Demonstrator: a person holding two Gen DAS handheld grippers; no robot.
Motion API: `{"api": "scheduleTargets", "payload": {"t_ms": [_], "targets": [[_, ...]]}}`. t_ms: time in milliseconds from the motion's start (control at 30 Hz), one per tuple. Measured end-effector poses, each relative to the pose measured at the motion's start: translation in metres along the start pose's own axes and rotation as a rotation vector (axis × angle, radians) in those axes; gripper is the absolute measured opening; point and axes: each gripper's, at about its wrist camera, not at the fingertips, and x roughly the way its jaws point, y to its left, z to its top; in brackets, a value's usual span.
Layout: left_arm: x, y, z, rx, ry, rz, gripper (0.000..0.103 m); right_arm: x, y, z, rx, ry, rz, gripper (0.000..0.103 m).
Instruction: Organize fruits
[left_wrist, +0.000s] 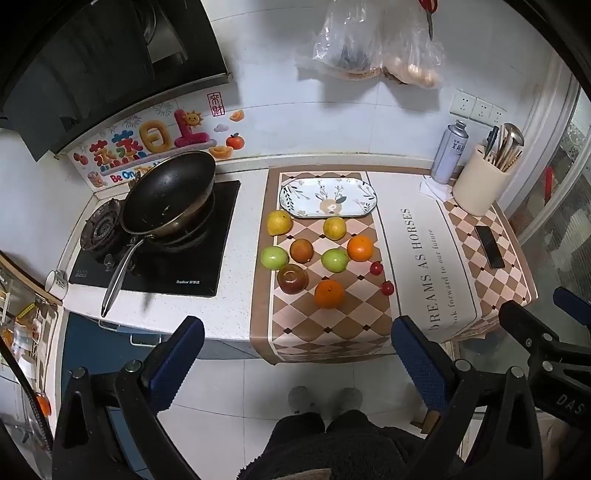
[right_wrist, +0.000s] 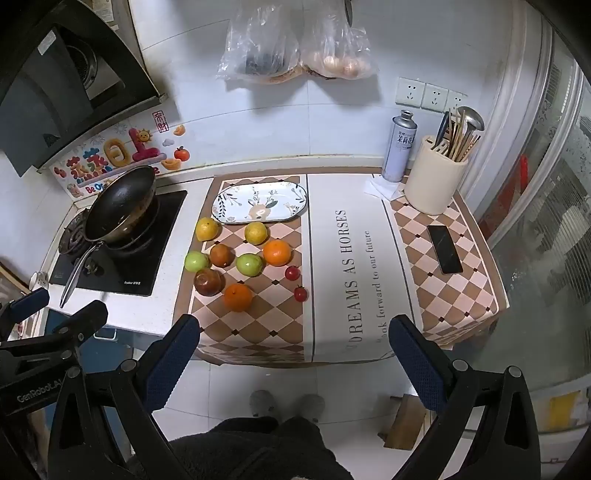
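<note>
Several fruits lie on a checkered mat (left_wrist: 325, 332) (right_wrist: 251, 332) on the counter: two yellow ones (left_wrist: 279, 222) (right_wrist: 207, 229), two oranges (left_wrist: 329, 294) (right_wrist: 238, 297), two green ones (left_wrist: 274, 257) (right_wrist: 196, 261), a brown one (left_wrist: 301, 250), a dark red one (left_wrist: 292, 278) (right_wrist: 209, 281) and two small red ones (left_wrist: 387, 287) (right_wrist: 300, 294). Behind them sits an oval flowered plate (left_wrist: 295, 192) (right_wrist: 225, 201) with nothing on it. My left gripper (left_wrist: 297, 354) and right gripper (right_wrist: 293, 350) hang open above the floor, short of the counter's front edge, holding nothing.
A black pan (left_wrist: 170, 192) (right_wrist: 118, 206) sits on the stove at left. At the right stand a spray can (right_wrist: 398, 146), a utensil holder (right_wrist: 436, 181) and a phone (right_wrist: 444, 249). Plastic bags (right_wrist: 295, 44) hang on the wall. A person's legs and slippers (right_wrist: 286, 406) show below.
</note>
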Motion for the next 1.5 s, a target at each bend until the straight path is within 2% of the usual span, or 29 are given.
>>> {"api": "scheduleTargets", "payload": {"t_ms": [1500], "targets": [[0.005,0.003,0.005,-0.005,-0.005,-0.005,0.103,0.012,-0.008,0.005,0.005,0.0,0.005,0.103]]}}
